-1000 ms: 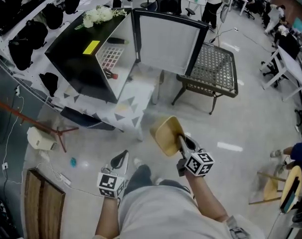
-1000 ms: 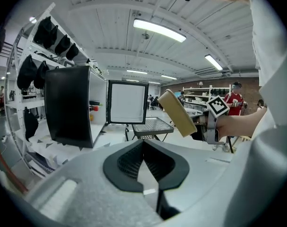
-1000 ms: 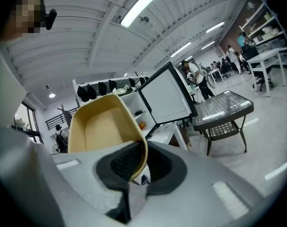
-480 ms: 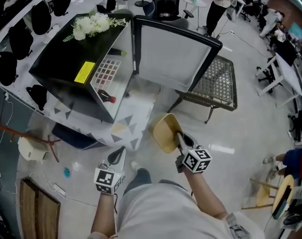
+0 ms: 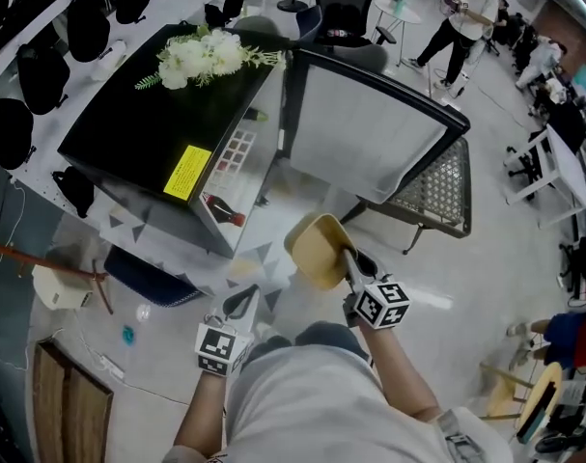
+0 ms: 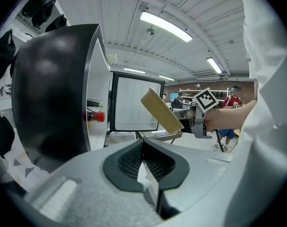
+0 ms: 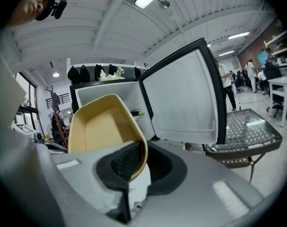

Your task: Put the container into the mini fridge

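My right gripper [image 5: 350,261] reaches forward, pinching the tilted yellow container [image 5: 315,249] by its rim, near the open fridge [image 5: 148,123]. My left gripper [image 5: 240,304] hangs low, jaws together.

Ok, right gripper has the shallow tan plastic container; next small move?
Probably carry the shallow tan plastic container, clamped by its rim in the right gripper, forward toward the black mini fridge: its door stands open, and the container is not yet inside.
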Action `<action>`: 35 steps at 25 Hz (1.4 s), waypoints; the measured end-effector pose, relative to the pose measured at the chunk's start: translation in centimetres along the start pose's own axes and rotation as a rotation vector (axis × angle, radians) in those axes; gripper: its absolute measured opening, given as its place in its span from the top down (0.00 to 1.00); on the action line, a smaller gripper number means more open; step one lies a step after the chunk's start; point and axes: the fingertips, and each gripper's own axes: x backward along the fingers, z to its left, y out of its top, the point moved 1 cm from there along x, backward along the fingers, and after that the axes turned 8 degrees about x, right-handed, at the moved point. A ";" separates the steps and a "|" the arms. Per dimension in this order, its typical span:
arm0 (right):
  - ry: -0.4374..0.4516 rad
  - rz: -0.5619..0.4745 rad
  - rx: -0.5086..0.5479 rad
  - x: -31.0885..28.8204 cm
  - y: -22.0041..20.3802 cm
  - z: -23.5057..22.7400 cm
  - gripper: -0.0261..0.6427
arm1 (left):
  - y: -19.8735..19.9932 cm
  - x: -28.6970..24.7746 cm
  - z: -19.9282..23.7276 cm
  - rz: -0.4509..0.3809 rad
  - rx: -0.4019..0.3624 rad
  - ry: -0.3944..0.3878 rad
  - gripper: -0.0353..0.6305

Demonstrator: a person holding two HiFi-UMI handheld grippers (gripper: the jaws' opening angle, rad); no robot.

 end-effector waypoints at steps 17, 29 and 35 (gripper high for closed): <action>0.307 0.056 0.182 -14.6 5.7 -1.6 0.91 | 1.6 -5.5 2.5 -0.004 0.123 0.235 0.94; 0.572 0.067 0.357 -24.8 8.0 1.8 0.91 | 3.5 -8.0 4.6 -0.070 0.211 0.506 0.94; 0.648 0.050 0.506 -27.8 9.3 4.1 0.91 | 4.5 -8.6 3.9 -0.124 0.249 0.610 0.94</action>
